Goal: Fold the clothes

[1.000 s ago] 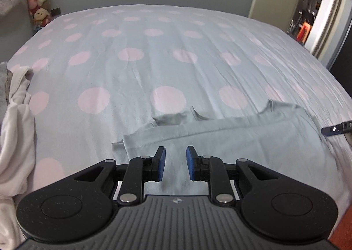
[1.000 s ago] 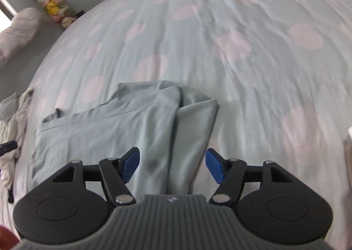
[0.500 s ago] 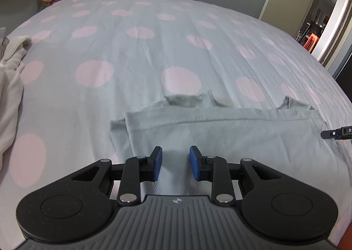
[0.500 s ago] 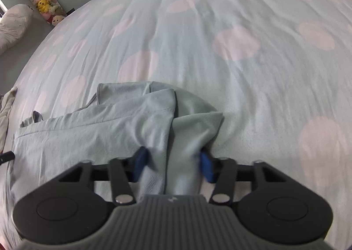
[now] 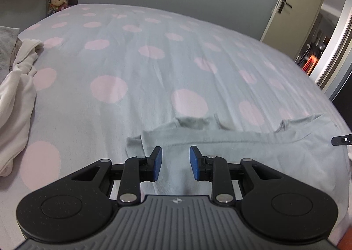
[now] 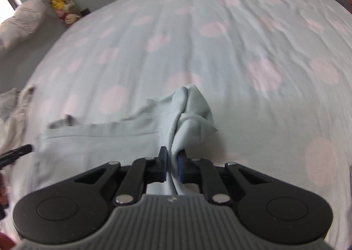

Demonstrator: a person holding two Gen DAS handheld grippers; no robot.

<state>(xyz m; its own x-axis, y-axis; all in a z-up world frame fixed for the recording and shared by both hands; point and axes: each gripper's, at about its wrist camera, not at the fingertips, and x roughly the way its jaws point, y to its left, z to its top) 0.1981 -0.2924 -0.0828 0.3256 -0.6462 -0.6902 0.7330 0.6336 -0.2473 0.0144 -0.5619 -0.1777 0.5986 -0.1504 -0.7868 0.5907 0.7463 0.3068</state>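
While the right gripper has just been closing, its blue pads now pinch a bunched fold of the pale blue shirt, lifting that end off the bed. Over the shirt's other end, the left gripper hovers part open, grasping nothing. White clothes lie at the bed's left edge.

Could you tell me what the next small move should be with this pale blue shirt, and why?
Probably close the left gripper on the pale blue shirt. Its jaws stand open over the flat fabric, while the right gripper, whose jaws have just been closing, already pinches a raised bunch, so both ends can lift together.
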